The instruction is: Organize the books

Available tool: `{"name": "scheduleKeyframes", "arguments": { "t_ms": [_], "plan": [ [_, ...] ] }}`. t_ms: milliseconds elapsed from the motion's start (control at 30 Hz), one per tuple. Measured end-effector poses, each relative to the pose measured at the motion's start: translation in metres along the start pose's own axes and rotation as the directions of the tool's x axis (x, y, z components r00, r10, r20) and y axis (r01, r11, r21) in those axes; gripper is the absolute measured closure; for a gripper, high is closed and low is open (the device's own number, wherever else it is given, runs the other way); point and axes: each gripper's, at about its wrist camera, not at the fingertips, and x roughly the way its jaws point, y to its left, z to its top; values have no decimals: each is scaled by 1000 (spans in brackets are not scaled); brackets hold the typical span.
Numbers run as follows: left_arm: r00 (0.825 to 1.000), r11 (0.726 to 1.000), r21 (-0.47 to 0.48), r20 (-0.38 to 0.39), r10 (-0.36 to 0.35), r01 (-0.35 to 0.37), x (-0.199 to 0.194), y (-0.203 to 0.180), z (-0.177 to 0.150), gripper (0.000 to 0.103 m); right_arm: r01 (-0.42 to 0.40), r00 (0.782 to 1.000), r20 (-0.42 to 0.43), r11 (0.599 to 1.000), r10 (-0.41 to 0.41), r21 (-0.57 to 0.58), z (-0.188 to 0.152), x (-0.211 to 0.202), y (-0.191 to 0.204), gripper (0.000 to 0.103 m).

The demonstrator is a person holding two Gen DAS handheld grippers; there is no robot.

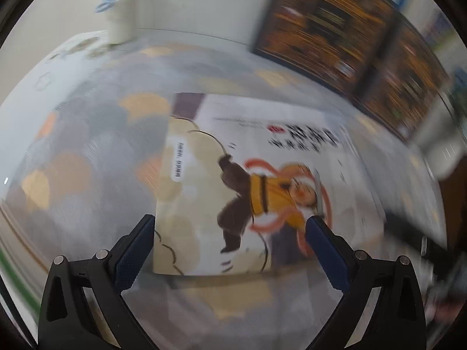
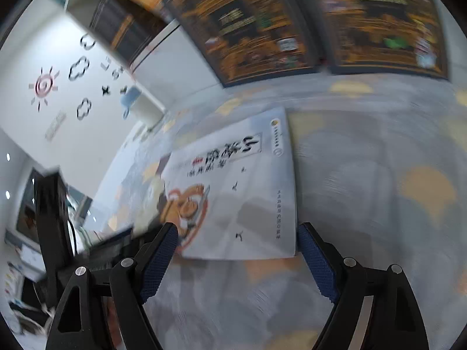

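Observation:
A thin white picture book (image 1: pixel 239 180) with a cartoon figure in yellow lies flat on the grey patterned tablecloth (image 1: pixel 87 151). My left gripper (image 1: pixel 230 227) hovers over the book's near left part, jaws wide, nothing pinched. In the right wrist view the same book (image 2: pixel 242 192) lies ahead, and my right gripper (image 2: pixel 238 236) stands open above its near right corner, pads clear of the cover. Two dark books with orange covers (image 2: pixel 262 32) (image 2: pixel 385 20) stand upright at the back of the table. Both views are motion-blurred.
A cream bottle with a blue lid (image 1: pixel 119 8) stands at the back left by the white wall. A white shelf with more books (image 2: pixel 122 23) is at the back. The left gripper's black body (image 2: pixel 52 218) shows at the left of the right wrist view.

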Motion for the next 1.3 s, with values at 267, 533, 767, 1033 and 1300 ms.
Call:
{"name": "scheduleKeyframes", "arguments": {
  "t_ms": [267, 533, 767, 1033, 1300],
  "plan": [
    [956, 915, 282, -136, -260, 289, -49, -72, -105, 14, -22, 987, 161, 986, -5, 167, -21, -83, -64, 20],
    [973, 944, 309, 158, -168, 113, -63, -63, -26, 15, -41, 984, 177, 960, -9, 278, -65, -122, -77, 20],
    [994, 984, 141, -7, -114, 113, 15, -32, 6, 15, -57, 996, 87, 961, 35, 269, -96, -99, -49, 21],
    [980, 933, 302, -72, -186, 199, -4, -62, -39, 15, -29, 998, 65, 967, 13, 254, -68, -72, -46, 23],
    [884, 834, 316, -281, -373, 452, -51, -59, -109, 14, -26, 1000, 5, 986, 25, 162, -66, -74, -43, 23]
  ]
}}
